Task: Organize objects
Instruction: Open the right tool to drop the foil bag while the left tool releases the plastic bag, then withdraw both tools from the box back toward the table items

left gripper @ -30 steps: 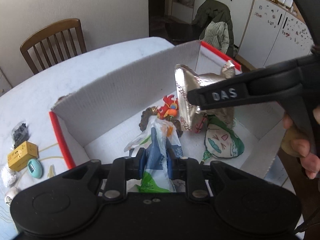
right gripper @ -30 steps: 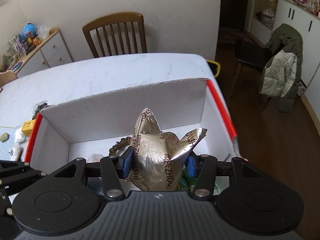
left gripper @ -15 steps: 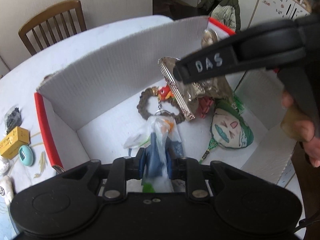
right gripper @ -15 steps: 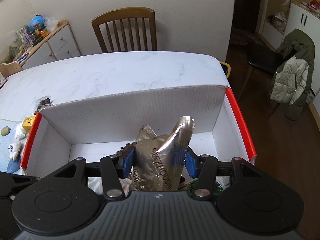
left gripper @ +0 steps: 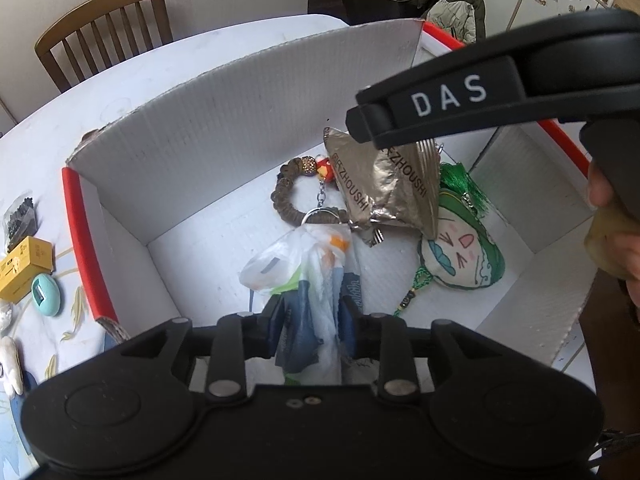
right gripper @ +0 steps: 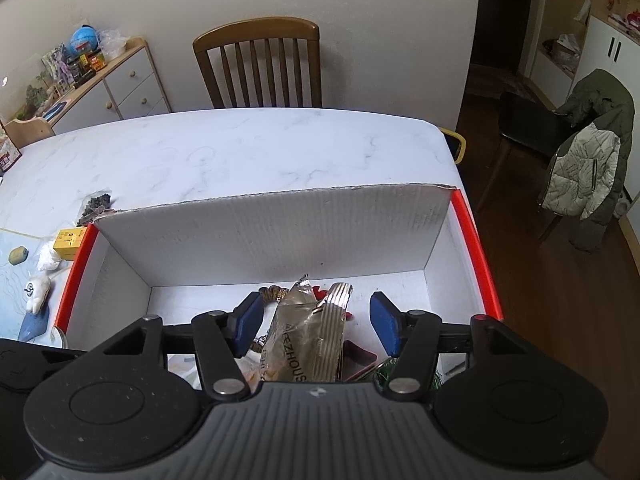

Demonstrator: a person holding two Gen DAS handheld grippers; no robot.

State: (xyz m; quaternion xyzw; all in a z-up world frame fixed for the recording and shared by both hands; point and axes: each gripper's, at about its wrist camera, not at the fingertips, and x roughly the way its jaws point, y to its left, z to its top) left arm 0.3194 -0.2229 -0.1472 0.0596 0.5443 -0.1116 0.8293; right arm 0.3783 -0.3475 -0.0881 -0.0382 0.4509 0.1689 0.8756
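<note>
Gold foil snack packet (right gripper: 308, 340) sits loose in the white cardboard box (right gripper: 272, 232), propped on the green face pouch (left gripper: 464, 252) beside the bead keychain (left gripper: 296, 196); right tool (right gripper: 316, 320) spread wide around it, gripping nothing. Left tool (left gripper: 312, 320) clenched on a plastic bag of small items (left gripper: 304, 264), low over the box floor. Judgement: lower the bag onto bare floor left of the packet, then release; lift right tool straight up so the foil isn't snagged

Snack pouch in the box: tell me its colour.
Metallic gold snack pouch with dark lettering; clearest in the left wrist view.
</note>
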